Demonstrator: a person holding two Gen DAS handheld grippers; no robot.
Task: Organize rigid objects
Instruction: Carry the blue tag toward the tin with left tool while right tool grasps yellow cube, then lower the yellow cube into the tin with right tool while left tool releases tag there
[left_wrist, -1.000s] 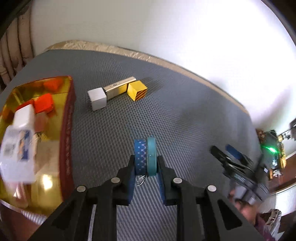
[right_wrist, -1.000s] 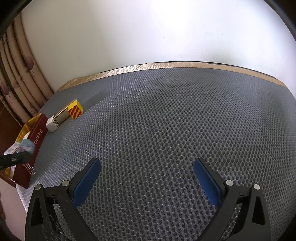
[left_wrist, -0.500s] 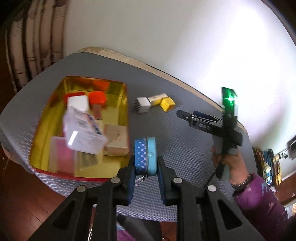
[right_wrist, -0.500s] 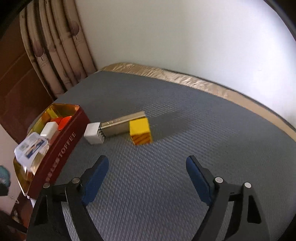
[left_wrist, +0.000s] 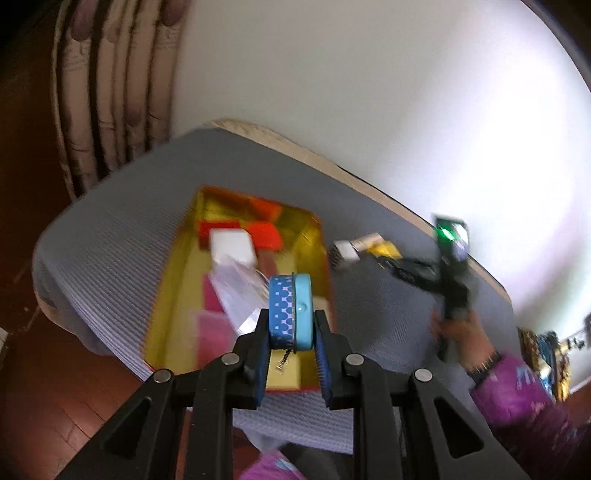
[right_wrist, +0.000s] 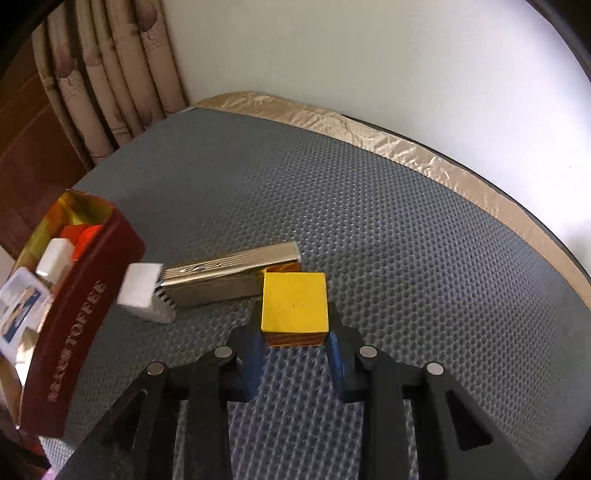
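Cube (right_wrist: 294, 302) now sits pinched in my right gripper (right_wrist: 295, 341), which was spread moments ago, while my left (left_wrist: 291, 341) still clamps the tape (left_wrist: 290, 310) above the tin (left_wrist: 314, 236), ready to drop.

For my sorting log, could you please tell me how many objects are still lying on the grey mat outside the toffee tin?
3: a white cube beside the toffee tin, a metal bar touching it, and a yellow cube between the right gripper's fingers.

Left tool (left_wrist: 291, 328) clamped, right tool (right_wrist: 295, 341) closed, gripping
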